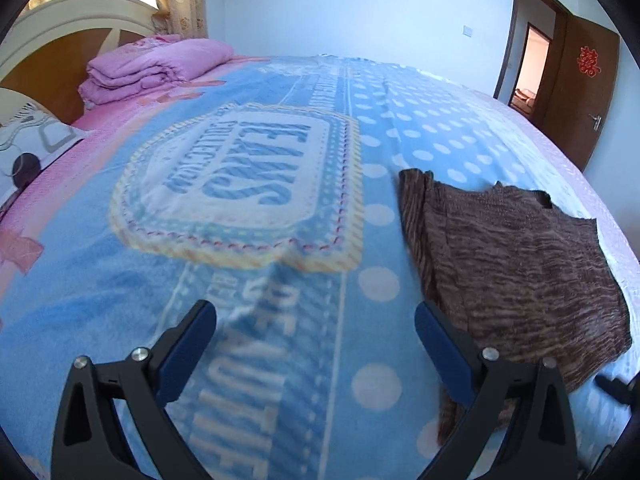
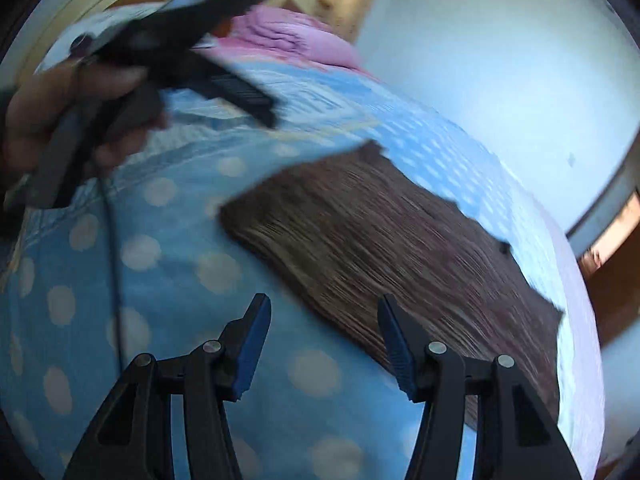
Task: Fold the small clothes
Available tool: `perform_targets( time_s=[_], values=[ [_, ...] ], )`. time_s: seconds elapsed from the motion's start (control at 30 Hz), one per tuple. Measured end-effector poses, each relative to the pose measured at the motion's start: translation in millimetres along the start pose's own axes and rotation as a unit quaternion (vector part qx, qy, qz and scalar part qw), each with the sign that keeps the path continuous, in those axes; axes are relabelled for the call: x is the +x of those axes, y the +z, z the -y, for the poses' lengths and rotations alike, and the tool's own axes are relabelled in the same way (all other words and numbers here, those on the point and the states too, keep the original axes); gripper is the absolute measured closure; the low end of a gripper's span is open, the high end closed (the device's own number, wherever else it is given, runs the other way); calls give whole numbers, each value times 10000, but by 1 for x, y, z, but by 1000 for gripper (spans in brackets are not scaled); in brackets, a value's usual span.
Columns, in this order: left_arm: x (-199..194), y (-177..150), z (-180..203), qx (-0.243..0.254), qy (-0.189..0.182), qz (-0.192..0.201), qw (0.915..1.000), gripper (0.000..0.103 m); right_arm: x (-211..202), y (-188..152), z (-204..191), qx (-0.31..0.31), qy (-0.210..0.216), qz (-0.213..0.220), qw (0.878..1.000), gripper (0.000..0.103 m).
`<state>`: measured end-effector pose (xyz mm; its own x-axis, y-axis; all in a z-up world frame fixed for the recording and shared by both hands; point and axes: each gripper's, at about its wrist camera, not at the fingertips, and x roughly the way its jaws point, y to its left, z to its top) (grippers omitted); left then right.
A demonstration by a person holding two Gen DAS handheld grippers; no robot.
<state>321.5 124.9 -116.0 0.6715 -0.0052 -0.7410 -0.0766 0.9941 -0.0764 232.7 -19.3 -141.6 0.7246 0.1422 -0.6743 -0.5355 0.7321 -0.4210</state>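
A brown knitted garment (image 1: 516, 264) lies flat on the blue dotted blanket (image 1: 248, 288), to the right in the left wrist view. My left gripper (image 1: 316, 320) hovers open over the blanket just left of the garment's near edge, nothing between its pads. In the blurred right wrist view the same brown garment (image 2: 384, 248) stretches across the middle. My right gripper (image 2: 324, 312) stands open just above its near edge, with the right fingertip (image 2: 394, 332) over the cloth. A hand holds the left gripper's handle (image 2: 132, 80) at the upper left of that view.
A folded pink quilt (image 1: 156, 68) sits at the head of the bed by the wooden headboard (image 1: 60, 48). A pillow (image 1: 28, 148) lies at the left. The bed's right edge runs close past the garment. An open brown door (image 1: 576, 92) stands beyond.
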Motion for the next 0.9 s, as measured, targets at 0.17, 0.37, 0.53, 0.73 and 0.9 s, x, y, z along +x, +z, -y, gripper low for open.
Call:
perform_targets(
  time_s=[0.17,0.37,0.53,0.73,0.9],
  values=[
    [14,19,16,162,-469,100,9987,1,26,15,-21,-308,-349,-47,9989,46],
    [43,39,47,531,-850,20,9950,1,43,31,-28,-299,-458,-13,9985,47],
    [72,49,64,788,-792,-262,9934,2,50,36,-28,-304,-549,-20,9980,47],
    [95,56,71,906,-683,-512,9922,16,56,37,-38,-534,-647,27,9965,59],
    [102,61,72,898,-702,-531,9921,24,56,39,-48,-700,-631,26,9955,73]
  ],
)
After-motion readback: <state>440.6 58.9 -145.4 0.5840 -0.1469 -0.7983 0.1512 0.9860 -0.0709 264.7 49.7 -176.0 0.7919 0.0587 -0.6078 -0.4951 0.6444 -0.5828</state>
